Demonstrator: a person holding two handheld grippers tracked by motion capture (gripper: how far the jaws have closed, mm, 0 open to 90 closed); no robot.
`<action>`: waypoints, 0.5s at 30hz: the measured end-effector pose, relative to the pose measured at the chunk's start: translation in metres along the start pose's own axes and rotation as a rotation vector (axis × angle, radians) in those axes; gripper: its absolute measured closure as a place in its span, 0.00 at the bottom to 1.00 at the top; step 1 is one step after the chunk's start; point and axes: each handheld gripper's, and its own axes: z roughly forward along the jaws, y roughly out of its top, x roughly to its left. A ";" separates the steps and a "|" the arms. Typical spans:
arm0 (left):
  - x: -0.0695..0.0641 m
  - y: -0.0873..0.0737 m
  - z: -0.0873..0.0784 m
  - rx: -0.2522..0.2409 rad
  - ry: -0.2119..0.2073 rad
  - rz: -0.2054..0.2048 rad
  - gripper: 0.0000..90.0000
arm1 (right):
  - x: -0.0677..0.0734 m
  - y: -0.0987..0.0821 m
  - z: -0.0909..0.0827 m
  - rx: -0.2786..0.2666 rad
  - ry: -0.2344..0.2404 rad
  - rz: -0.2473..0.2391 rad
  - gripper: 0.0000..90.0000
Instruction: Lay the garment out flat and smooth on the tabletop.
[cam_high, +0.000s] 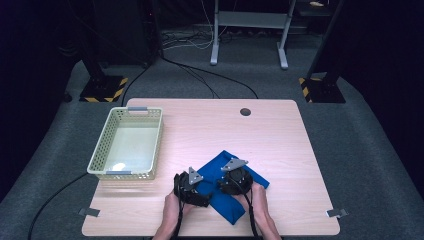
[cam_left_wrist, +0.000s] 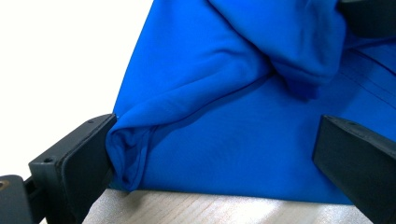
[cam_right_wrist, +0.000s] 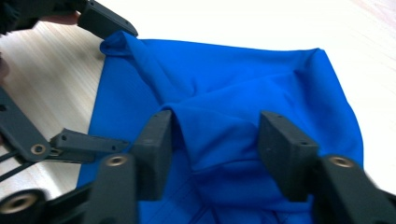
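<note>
tongs on the left (cam_left_wrist: 212, 154) standing wide apart, one pad (cam_left_wrist: 88, 158) touching a bunched corner of the blue cloth (cam_left_wrist: 224, 135). right tongs (cam_right_wrist: 215, 149) standing half apart around a raised fold, pads not pressing. cloth lying crumpled near the front of the desk (cam_high: 280, 135), mesh basket (cam_high: 106, 150) sitting well apart at the left.

Your left gripper (cam_high: 192, 184) and right gripper (cam_high: 235, 179) sit side by side on the cloth (cam_high: 220, 167), which lies on the table (cam_high: 280, 150). The basket (cam_high: 128, 142) stands left of your left gripper, apparently holding nothing.
</note>
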 end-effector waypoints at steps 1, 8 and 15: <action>0.000 0.000 0.000 0.000 0.000 0.000 0.01 | 0.000 -0.001 0.001 0.003 -0.001 0.006 0.57; 0.000 0.000 0.000 0.000 0.000 -0.001 0.01 | -0.004 -0.006 0.002 0.007 -0.009 0.019 0.81; 0.000 0.000 0.000 0.001 0.000 0.000 0.01 | -0.010 -0.008 -0.003 -0.024 -0.016 0.033 0.95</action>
